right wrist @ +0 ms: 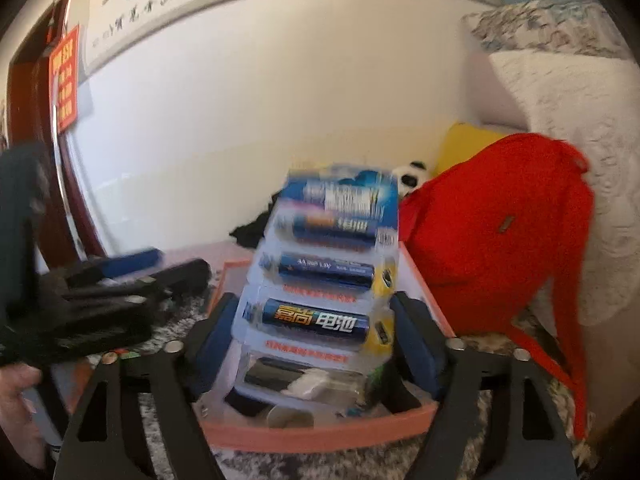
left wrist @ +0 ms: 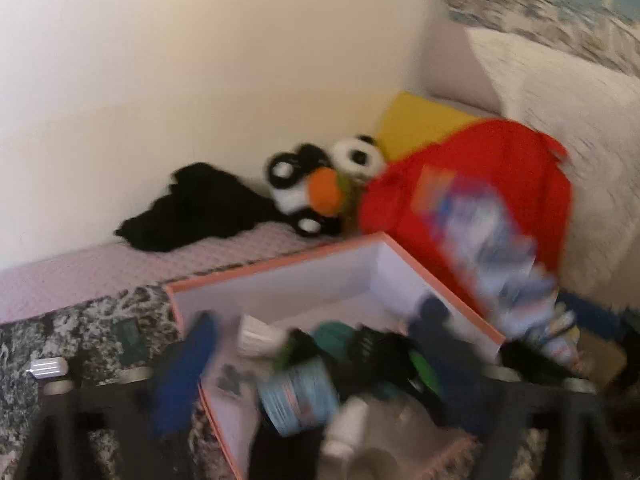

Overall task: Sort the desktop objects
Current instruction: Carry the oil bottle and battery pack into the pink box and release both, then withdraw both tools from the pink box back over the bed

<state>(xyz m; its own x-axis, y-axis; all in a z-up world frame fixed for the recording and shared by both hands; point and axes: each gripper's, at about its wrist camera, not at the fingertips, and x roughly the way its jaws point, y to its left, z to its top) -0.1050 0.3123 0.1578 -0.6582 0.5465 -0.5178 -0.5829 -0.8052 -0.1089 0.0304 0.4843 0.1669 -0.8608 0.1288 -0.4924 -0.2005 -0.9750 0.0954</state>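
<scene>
Blurred, the left wrist view shows one pink-edged box [left wrist: 280,280] on the patterned cover, a jumble of items inside, two panda toys [left wrist: 320,184] and one red bag [left wrist: 480,184] behind. Left gripper [left wrist: 316,364] jaws stand wide, empty. Right wrist view: one battery pack [right wrist: 324,276], three blue cells plainly visible, stands between the right gripper's [right wrist: 320,340] spread pads [right wrist: 218,332]; whether they press it is unclear.

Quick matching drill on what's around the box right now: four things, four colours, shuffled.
Things:
1. backpack
2. battery pack
3. box rim
4. cushion by the wall

Colours:
A. yellow
B. salmon pink
C. red
D. blue

Pairs: 1-C, 2-D, 3-B, 4-A
</scene>
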